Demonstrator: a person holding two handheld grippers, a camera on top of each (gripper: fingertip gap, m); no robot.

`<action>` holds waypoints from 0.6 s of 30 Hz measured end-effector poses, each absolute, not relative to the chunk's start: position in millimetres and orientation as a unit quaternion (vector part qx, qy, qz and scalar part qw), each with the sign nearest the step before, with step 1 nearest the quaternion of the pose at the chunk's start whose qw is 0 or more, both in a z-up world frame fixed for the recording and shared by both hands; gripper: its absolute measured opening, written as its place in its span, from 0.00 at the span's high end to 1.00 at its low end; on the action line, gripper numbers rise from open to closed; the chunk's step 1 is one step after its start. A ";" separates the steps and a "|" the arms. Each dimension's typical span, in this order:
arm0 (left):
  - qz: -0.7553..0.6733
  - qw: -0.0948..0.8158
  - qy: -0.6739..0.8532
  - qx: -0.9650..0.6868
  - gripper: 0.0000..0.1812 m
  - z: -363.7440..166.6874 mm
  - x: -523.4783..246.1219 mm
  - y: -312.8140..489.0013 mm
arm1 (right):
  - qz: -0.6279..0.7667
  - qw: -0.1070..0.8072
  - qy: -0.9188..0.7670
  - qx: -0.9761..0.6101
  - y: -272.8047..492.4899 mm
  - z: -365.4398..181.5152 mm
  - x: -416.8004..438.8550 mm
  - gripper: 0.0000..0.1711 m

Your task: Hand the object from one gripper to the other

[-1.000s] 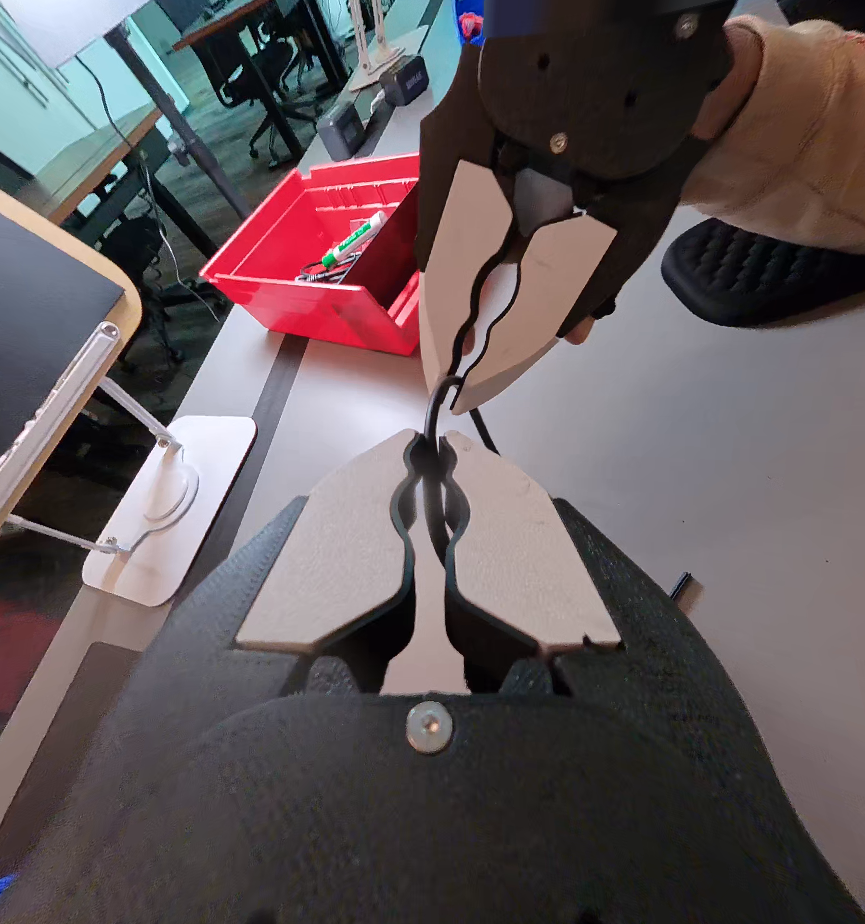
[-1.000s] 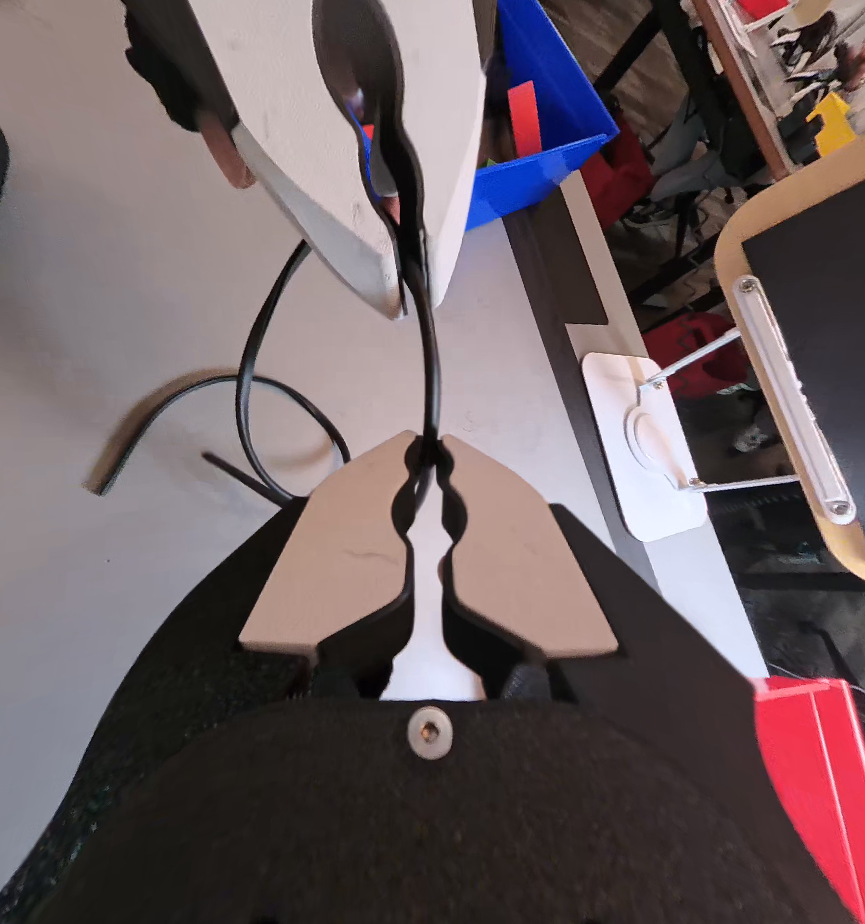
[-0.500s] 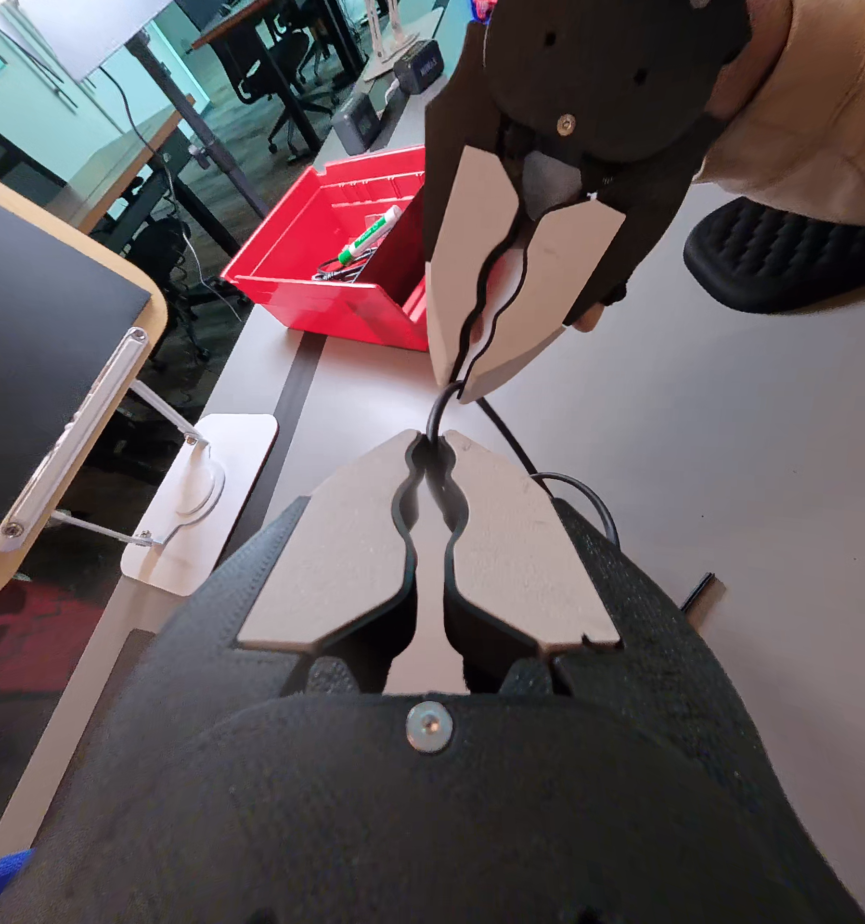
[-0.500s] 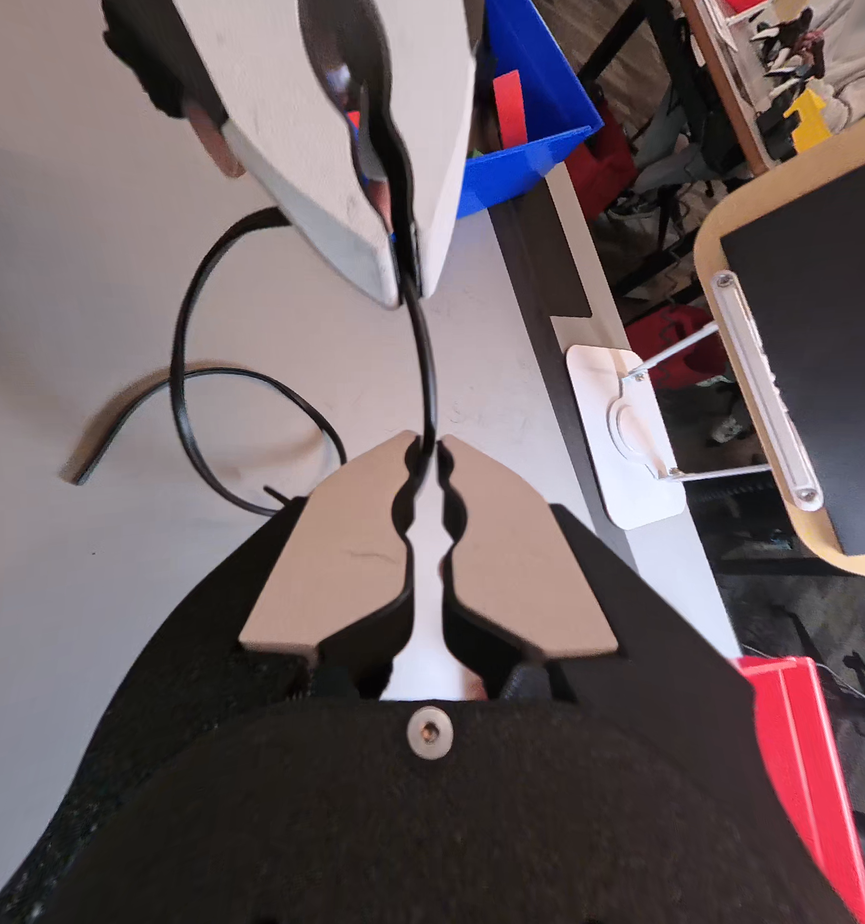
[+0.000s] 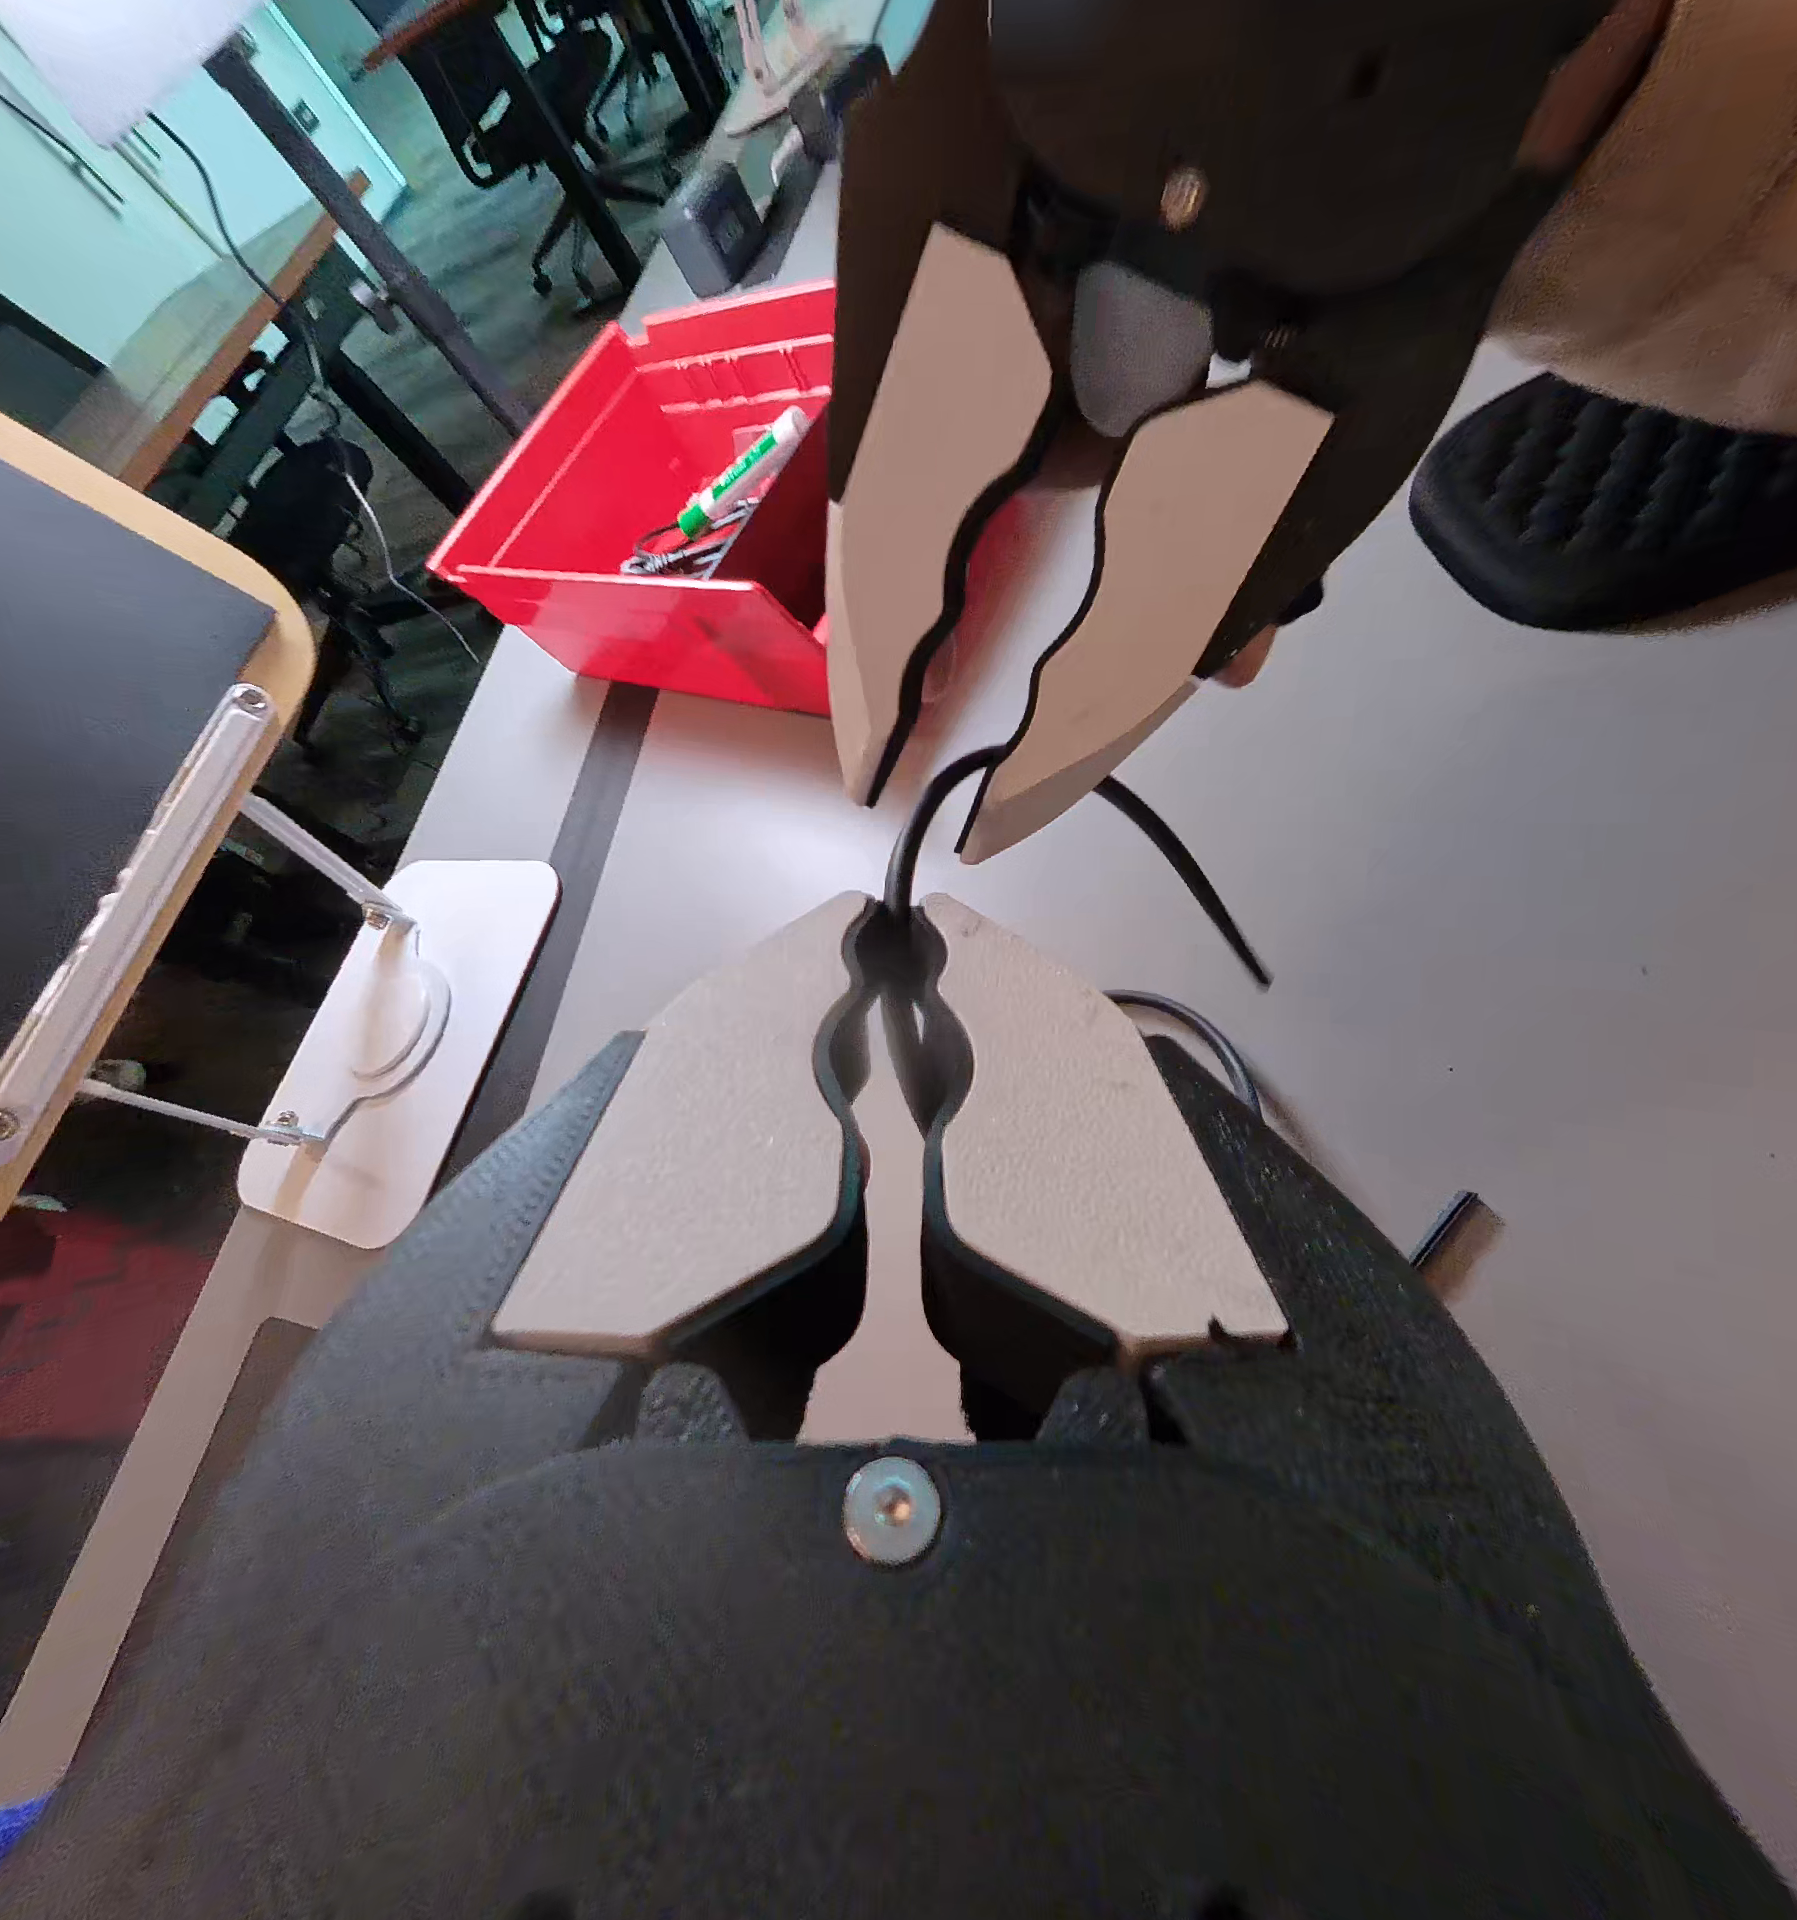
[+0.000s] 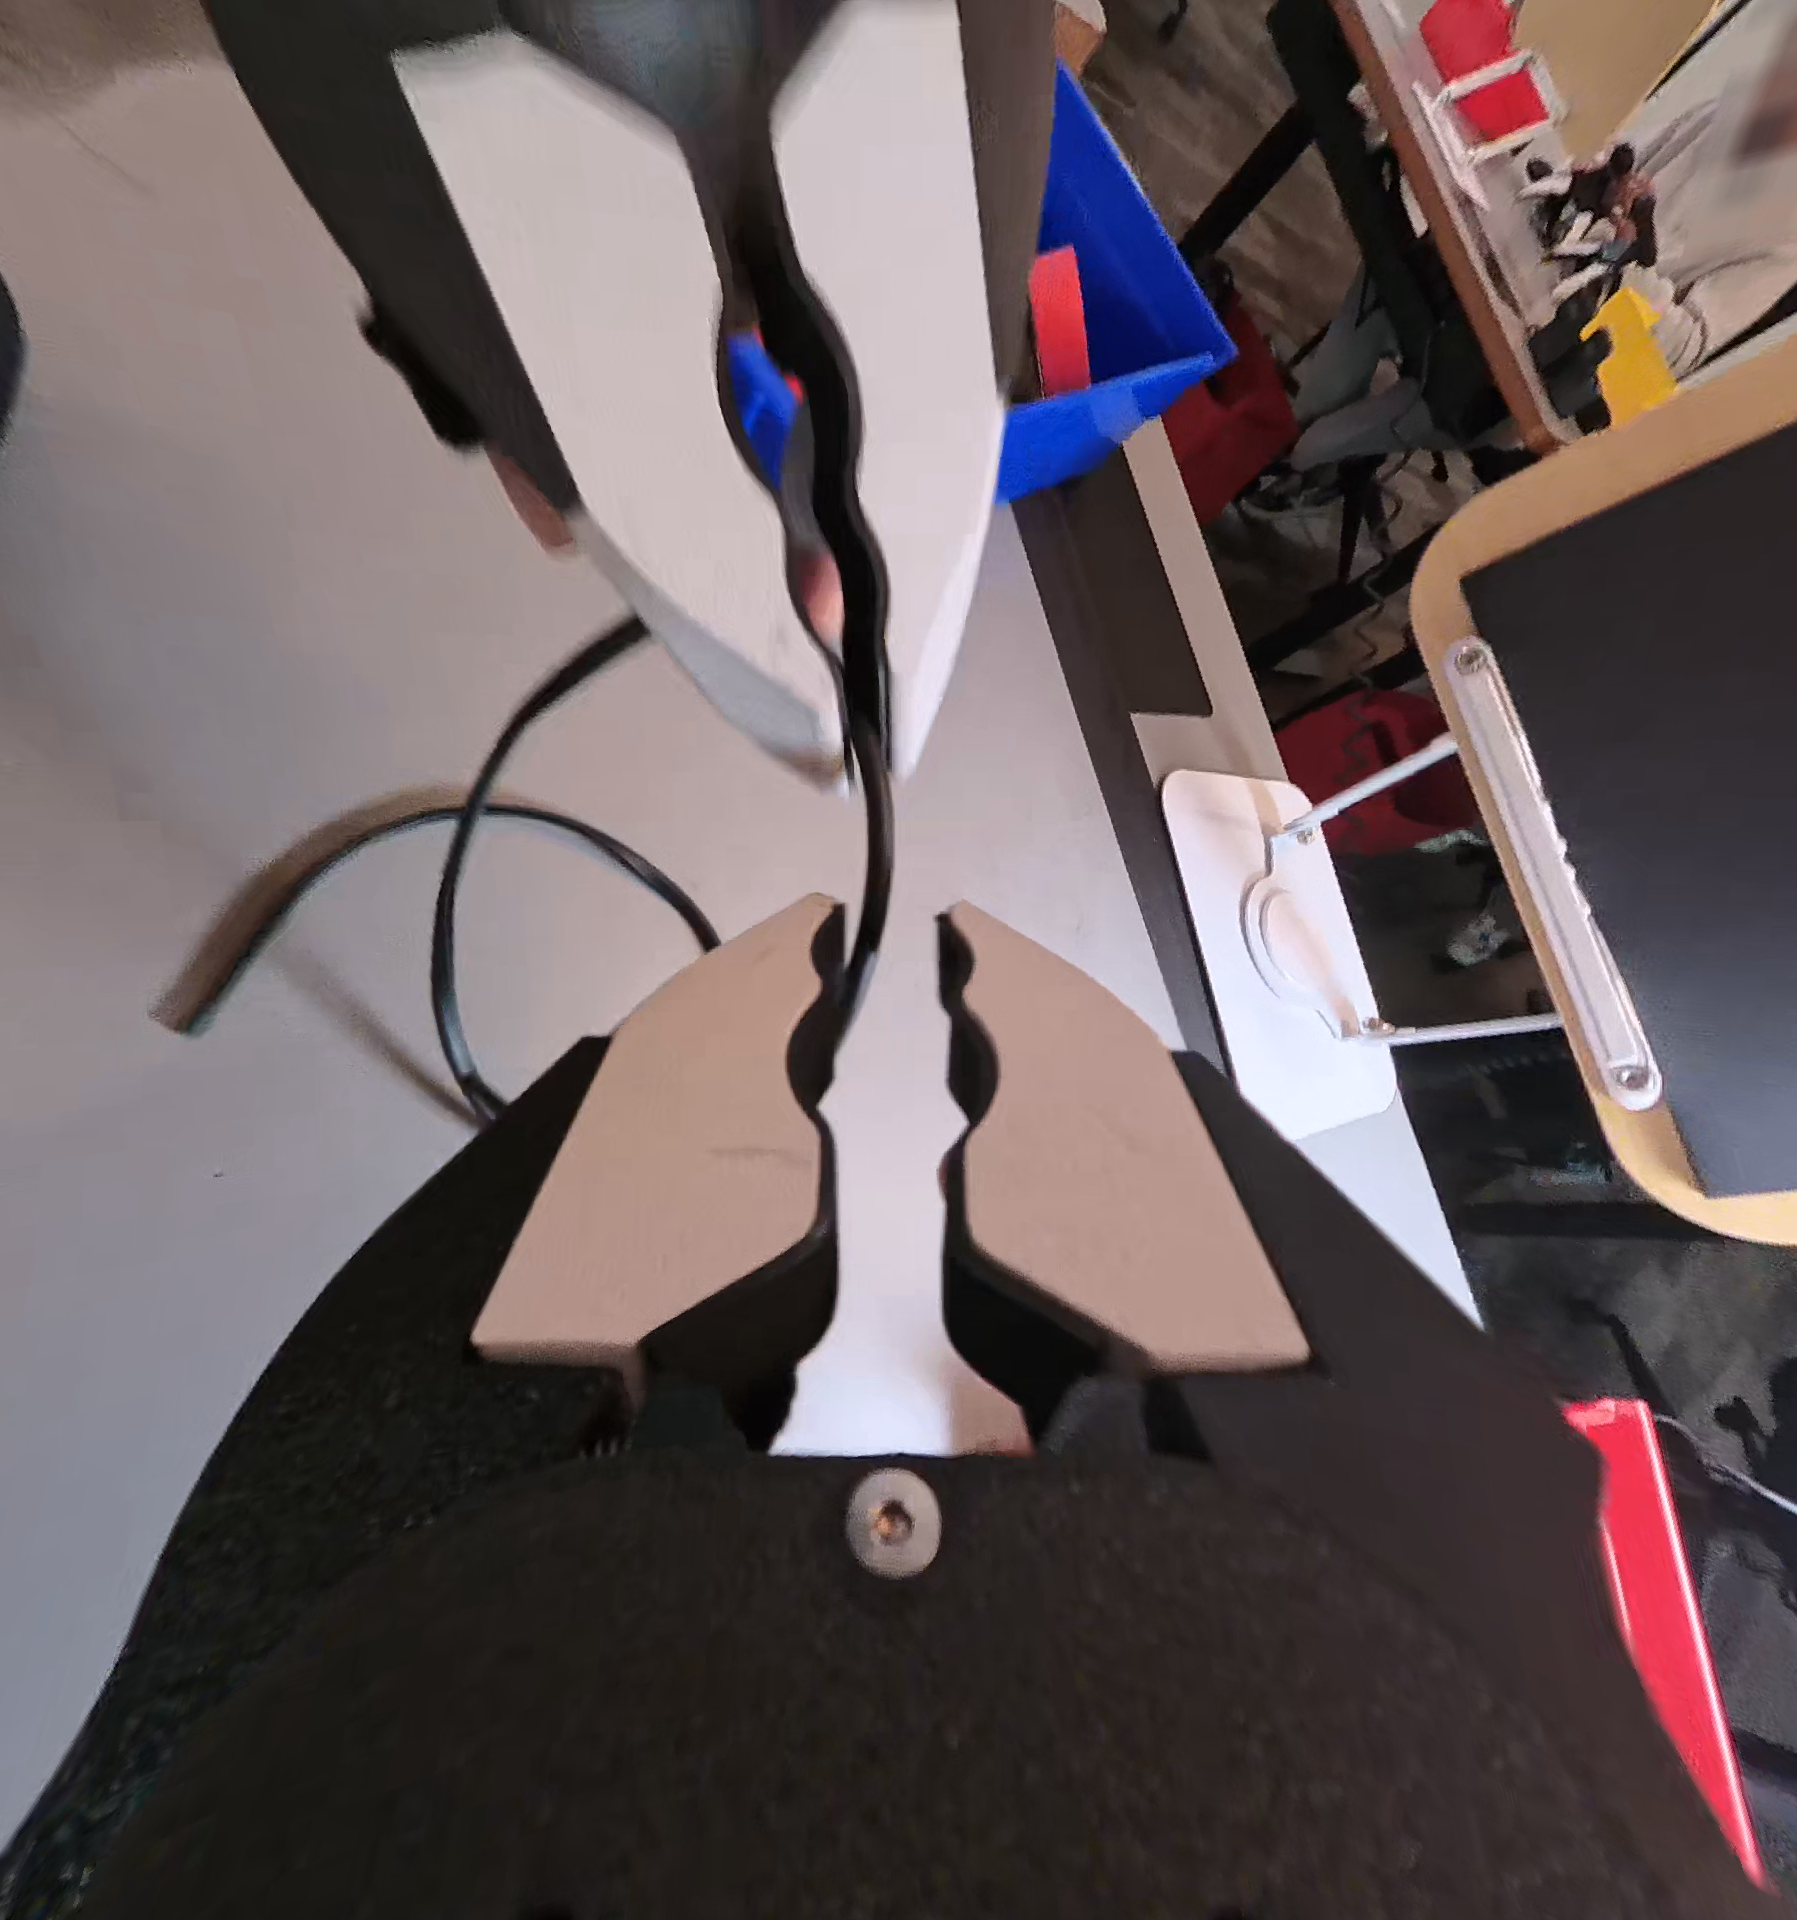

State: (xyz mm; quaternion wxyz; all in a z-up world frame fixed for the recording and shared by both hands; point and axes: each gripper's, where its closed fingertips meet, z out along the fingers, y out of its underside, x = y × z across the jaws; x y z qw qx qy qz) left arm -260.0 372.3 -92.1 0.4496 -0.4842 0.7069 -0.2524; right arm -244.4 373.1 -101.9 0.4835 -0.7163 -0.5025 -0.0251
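Observation:
A black cable (image 5: 915,831) runs between the two grippers above the grey table (image 5: 1496,987). My left gripper (image 5: 892,910) is shut on the cable at its fingertips. In the right wrist view the left gripper (image 6: 868,764) comes down from above with the cable (image 6: 878,852) pinched in it. My right gripper (image 6: 886,920) is open, and the cable rests against its left finger (image 6: 707,1091). In the left wrist view the right gripper (image 5: 920,826) hangs from above with its jaws apart around the cable. The rest of the cable loops on the table (image 6: 520,862).
A red bin (image 5: 665,623) holding a green marker (image 5: 743,473) stands at the table's far left edge. A blue bin (image 6: 1112,416) holds a red tape roll (image 6: 1058,312). A black padded rest (image 5: 1621,509) lies at the right. A white stand base (image 5: 395,1039) and a dark board (image 5: 73,748) sit by the table edge. Left and right tips are no more than a few centimetres apart.
My right gripper has opened and let go of the cable. My left gripper stays shut on it. The two grippers remain tip to tip.

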 end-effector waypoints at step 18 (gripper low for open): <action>-0.253 0.434 0.701 -0.506 0.98 -99.7 -265.1 382.1 | -0.037 0.464 -0.500 -0.730 376.6 -110.6 -233.4 0.97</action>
